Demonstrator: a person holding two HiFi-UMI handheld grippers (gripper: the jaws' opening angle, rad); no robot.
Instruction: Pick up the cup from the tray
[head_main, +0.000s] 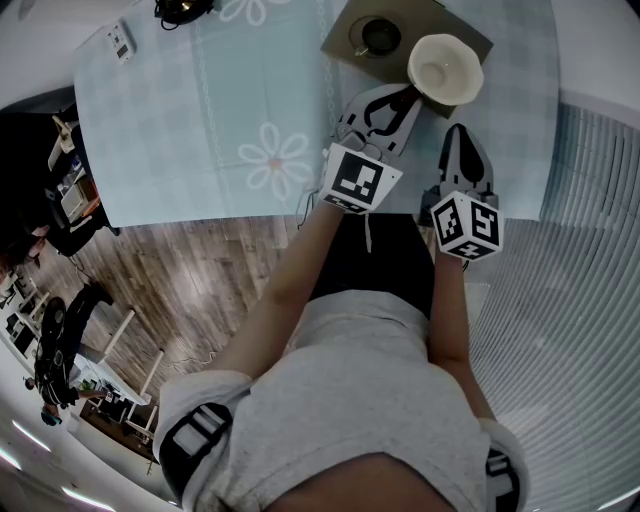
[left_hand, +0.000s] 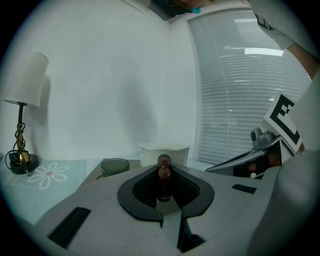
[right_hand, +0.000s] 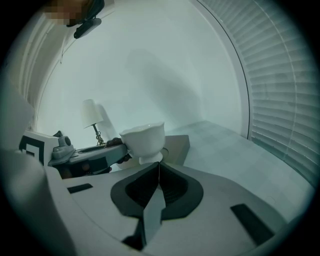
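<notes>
since the left hand-held gripper (head_main: 405, 100) was already pinching a dark brownish piece on the near side of the cup (head_main: 445, 68), apparently its handle, the step in hand looked like the grasp made and the lift yet to come. its jaws stood nearly together on that piece. a small dark glass (head_main: 380, 37) stood on the brown tray (head_main: 338, 35), just left of the cup. the cup's white bowl sat just beyond the jaw tips, at the tray's right-hand end on the counter (head_main: 200, 120). whether its foot was touching the tray could not be told. the next move probably called for a straight, level rise, keeping clear of that glass. to the right, the right hand-held gripper (right_hand: 159, 166) was pressed together on nothing, near the cup's base but apart from it.
</notes>
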